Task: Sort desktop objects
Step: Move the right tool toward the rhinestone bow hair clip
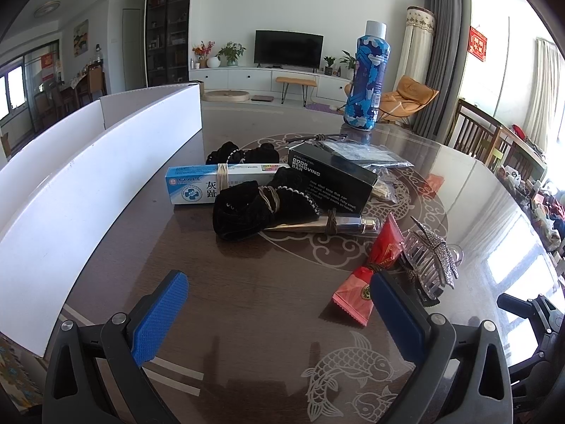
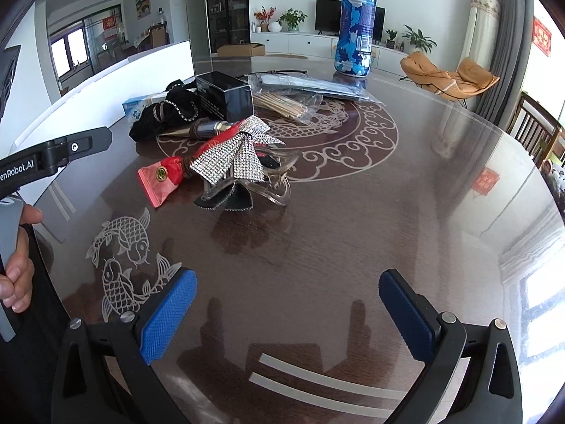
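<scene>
Dark brown glossy counter (image 1: pixel 247 304) with pale fish and scroll inlay carries all the clutter. Left tongs (image 1: pixel 279 314): blue-padded fingers spread wide apart, nothing between them, hovering low over bare counter near its front edge. Right tongs (image 2: pixel 287 312): likewise spread apart and empty, over bare counter short of the pile.

Items, from the left wrist view:
- White cardboard box (image 1: pixel 106 162) with an inner divider, standing along the left side of the counter.
- Blue-and-white medicine carton (image 1: pixel 197 189) with a rubber band round it, lying just beside the box wall.
- Black velvet pouch (image 1: pixel 254 208), band-tied, lying over the carton's right end; a second black fabric bundle (image 1: pixel 243 153) sits behind.
- Black "odor removing bar" box (image 1: pixel 332 180), touching the pouch.
- Silver metal tube (image 1: pixel 339 226), banded, partly under the pouch.
- Red foil packet (image 1: pixel 370 275), touching the right finger of the left tongs in this view.
- Clear plastic hair claw with a rhinestone bow (image 1: pixel 430 261), just beside the red packet.
- Blue camouflage-print bottle with a white cap (image 1: pixel 367 81), upright, well behind the pile.

Right wrist view adds: clear bag of wooden sticks (image 2: pixel 282 106) and a flat clear-wrapped grey packet (image 2: pixel 317 86) behind the black box. Person's left hand (image 2: pixel 16 275) grips the left handle at the frame edge.
</scene>
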Tool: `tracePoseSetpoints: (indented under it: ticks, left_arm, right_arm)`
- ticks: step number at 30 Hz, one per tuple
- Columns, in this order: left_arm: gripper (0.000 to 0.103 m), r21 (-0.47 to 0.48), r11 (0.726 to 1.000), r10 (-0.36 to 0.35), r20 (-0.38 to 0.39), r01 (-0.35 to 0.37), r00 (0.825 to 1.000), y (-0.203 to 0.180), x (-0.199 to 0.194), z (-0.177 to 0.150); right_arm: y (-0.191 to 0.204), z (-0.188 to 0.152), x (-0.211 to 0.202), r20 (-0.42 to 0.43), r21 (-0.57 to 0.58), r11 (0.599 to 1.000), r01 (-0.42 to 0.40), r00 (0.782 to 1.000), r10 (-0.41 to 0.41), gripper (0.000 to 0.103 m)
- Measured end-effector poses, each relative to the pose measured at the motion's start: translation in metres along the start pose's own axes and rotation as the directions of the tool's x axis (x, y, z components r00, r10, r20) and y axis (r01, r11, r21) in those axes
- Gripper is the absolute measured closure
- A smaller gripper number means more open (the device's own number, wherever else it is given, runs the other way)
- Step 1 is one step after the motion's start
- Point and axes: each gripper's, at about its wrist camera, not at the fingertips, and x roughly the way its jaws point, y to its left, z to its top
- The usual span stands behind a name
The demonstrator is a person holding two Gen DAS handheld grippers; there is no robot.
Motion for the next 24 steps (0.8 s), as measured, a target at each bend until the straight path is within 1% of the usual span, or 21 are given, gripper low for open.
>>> tracePoseSetpoints:
  ticks: [5, 9, 13, 24]
  left_arm:
    - [0.0, 0.001, 1.0, 0.001, 0.001, -0.001, 1.0, 0.003, -0.001, -0.001]
    - [0.0, 0.002, 1.0, 0.0, -0.006, 0.0, 1.0, 0.003, 0.001, -0.001]
    - [0.0, 0.02, 1.0, 0.012, -0.013, -0.012, 1.0, -0.001, 0.003, -0.002]
    - [0.0, 0.038, 0.999, 0.027, -0.037, -0.026, 0.999, -0.004, 0.01, -0.003]
  right_arm:
    - [0.003, 0.001, 0.003, -0.042, -0.048, 0.999, -0.001, 0.999, -0.001, 0.0]
    - [0.012, 0.007, 0.012, -0.092, -0.087, 0.996, -0.024, 0.996, 0.016, 0.0]
    - [0.017, 0.01, 0.025, -0.131, -0.097, 0.994, -0.052, 0.991, 0.039, 0.0]
    - [0.027, 0.046, 0.057, -0.137, -0.124, 0.986, -0.113, 0.986, 0.096, 0.0]
